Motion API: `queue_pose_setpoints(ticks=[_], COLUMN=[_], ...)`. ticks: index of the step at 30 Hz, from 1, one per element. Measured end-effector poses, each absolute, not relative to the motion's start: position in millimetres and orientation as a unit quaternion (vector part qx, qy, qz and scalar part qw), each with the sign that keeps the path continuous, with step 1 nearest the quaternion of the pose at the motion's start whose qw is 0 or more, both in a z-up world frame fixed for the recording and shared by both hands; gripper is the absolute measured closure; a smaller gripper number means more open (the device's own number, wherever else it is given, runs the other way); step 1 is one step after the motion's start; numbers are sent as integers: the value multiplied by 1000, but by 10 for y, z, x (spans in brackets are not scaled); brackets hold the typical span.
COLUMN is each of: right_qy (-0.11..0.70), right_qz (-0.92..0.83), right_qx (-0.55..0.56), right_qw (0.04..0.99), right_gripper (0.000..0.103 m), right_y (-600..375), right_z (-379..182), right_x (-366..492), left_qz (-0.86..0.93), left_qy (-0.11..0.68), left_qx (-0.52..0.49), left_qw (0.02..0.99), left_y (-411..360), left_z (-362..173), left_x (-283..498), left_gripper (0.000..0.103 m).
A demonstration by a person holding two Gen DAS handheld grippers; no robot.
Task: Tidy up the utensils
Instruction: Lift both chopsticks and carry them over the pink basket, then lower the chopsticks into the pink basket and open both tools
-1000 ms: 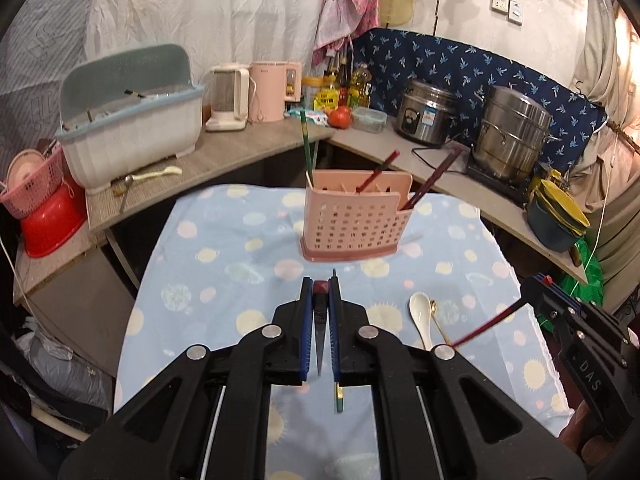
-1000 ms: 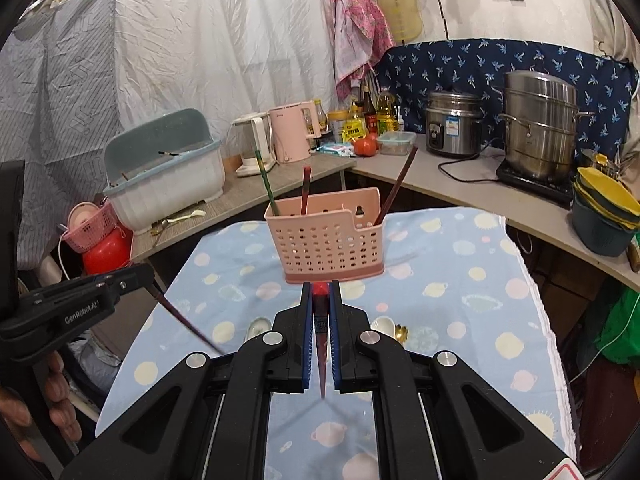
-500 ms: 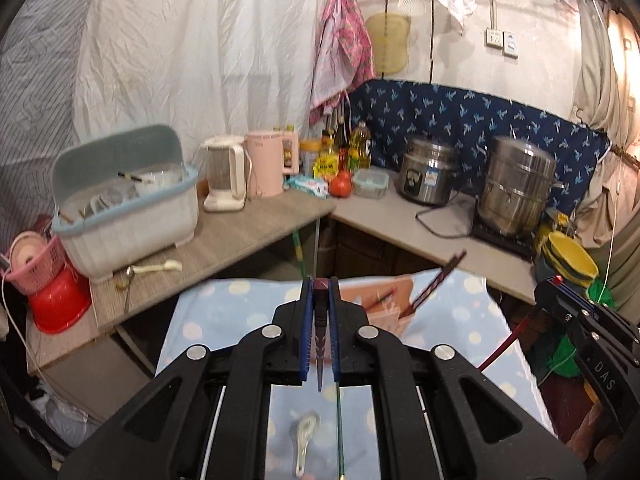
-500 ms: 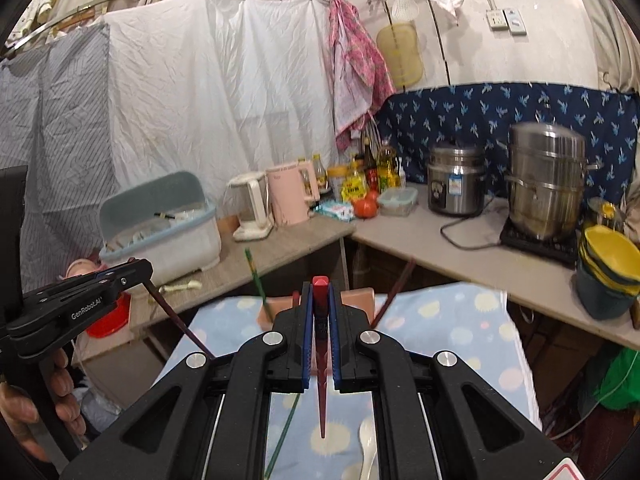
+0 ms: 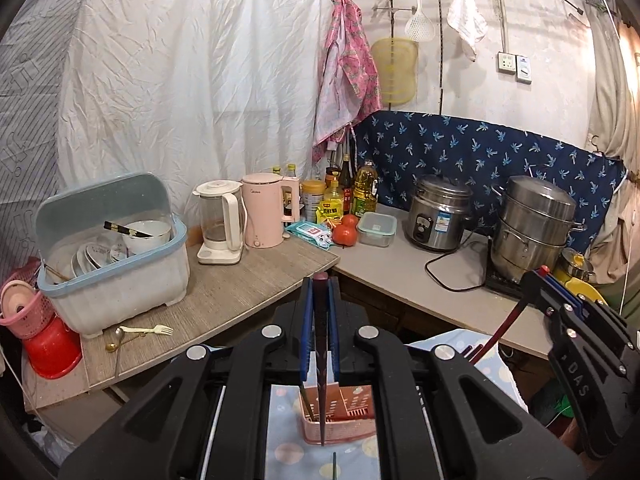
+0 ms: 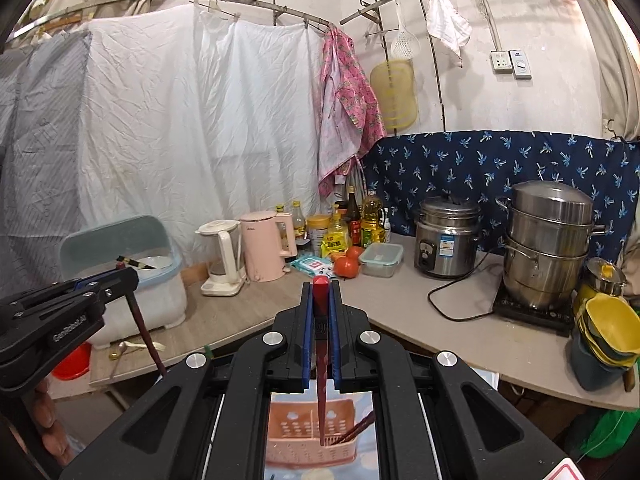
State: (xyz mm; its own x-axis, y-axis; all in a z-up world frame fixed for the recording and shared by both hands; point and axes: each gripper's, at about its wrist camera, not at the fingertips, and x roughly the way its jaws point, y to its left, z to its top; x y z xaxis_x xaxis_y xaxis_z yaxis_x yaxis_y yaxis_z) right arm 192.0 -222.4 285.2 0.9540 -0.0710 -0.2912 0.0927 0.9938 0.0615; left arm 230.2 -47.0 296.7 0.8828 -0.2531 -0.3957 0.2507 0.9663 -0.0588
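My left gripper (image 5: 320,286) is shut on a dark maroon chopstick (image 5: 321,380) that hangs point down over the pink perforated utensil basket (image 5: 352,416), seen below between the gripper's arms. My right gripper (image 6: 320,288) is shut on a red chopstick (image 6: 321,392) that hangs point down over the same basket (image 6: 292,436), which holds a dark chopstick (image 6: 358,426). Each gripper shows in the other's view, the right (image 5: 538,280) and the left (image 6: 124,276), both raised high above the table.
An L-shaped counter (image 5: 248,292) carries a dish rack (image 5: 112,280), two kettles, bottles, tomatoes, a rice cooker (image 5: 438,216) and a steamer pot (image 5: 532,228). A fork and spoon (image 5: 140,332) lie on it. Stacked yellow bowls (image 6: 608,328) sit at right.
Both grippers have risen and tilted up with their chopsticks. The basket has dropped from mid-frame to the bottom of both views, and the chopstick tips now hang over it.
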Motion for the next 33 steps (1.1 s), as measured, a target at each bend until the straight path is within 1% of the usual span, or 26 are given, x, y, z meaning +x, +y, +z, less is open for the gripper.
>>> queue_pose_setpoints(ticks=[6,14,23,24,25,26,27,28,29,33], right_qy=[173,215,240,239,235,230,223,216,210,199], right_qz=[-48,-44,-40,-38,-39,-43,-45,-47,-48,-47], right_qx=[34,31,34,38,41,42,43,44,42,40], right_qw=[983,975,969,970,970,971,973,974,976,978], right_gripper=[96,96,96,94,85,71,63,55,55,54], right_y=[-2263,-2226,-2180,-2187,-2187,-2188,-2191,-2191,-2185,-2171], right_z=[2525,2096,1868,1864,1867,1882,1906,1934,1968,2080], right_x=[2283,2475,2501,2484,2461,2425,2389,2349,2306,2186], left_qz=[-125,-119,-114,-112,-109,-105,-99,-95,-93,-94], left_qy=[212,253,269,271,270,269,264,260,260,258], left_qx=[-5,-6,-5,-5,-6,-6,-7,-8,-9,-10], left_qw=[969,960,956,956,957,957,960,961,961,961], left_y=[-516,-537,-547,-544,-539,-532,-517,-506,-501,-475], left_z=[2753,2345,2193,2179,2172,2170,2169,2171,2176,2199], left_x=[2577,2784,2787,2779,2765,2748,2718,2699,2682,2605], left_gripper=[96,96,95,88,83,69,61,59,57,56])
